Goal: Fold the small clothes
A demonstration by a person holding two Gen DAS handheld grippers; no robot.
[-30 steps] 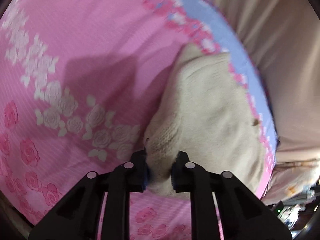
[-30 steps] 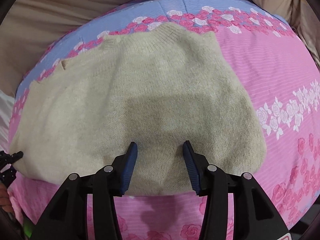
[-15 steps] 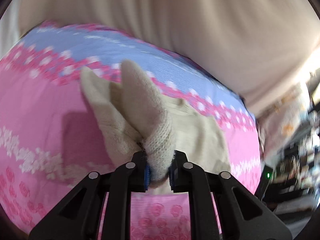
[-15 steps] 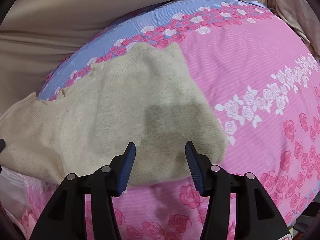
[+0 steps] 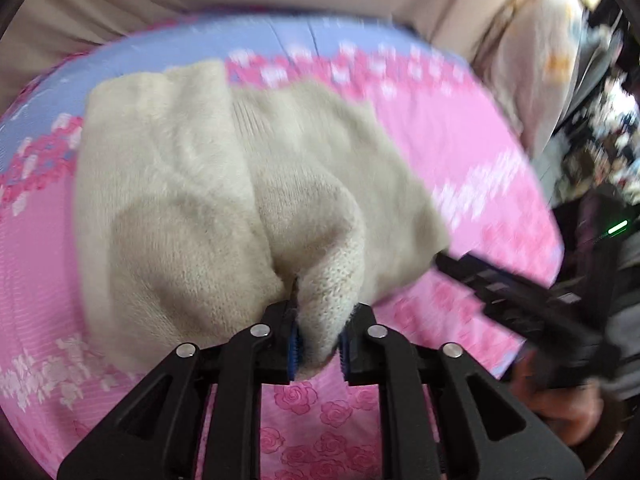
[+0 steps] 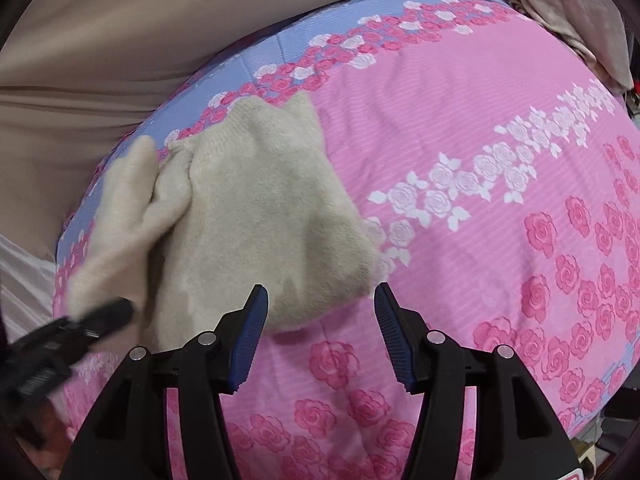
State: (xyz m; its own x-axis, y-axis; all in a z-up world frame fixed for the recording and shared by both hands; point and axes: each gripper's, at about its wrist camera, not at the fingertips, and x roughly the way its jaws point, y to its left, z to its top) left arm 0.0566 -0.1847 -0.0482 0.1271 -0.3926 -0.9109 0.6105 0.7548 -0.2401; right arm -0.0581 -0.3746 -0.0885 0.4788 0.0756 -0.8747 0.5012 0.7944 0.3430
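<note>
Cream fuzzy knitted sweater (image 6: pixel 256 216) on pink rose-print bed cover (image 6: pixel 480 128), near blue far edge — one side folded over. Left tongs (image 5: pixel 319 342) pinching knit fold, jaws loosening; right tongs (image 6: pixel 320 344) apart, widening, empty. Further folds left.

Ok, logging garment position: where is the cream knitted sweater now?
The cream knitted sweater lies bunched on the pink rose-print bedcover, near its blue border, one fold between the left gripper fingers.

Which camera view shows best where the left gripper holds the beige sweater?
The left wrist view: the opening left gripper has a knit fold of the beige sweater between its pads. The right wrist view shows only its blurred tip at the sweater's edge.
</note>
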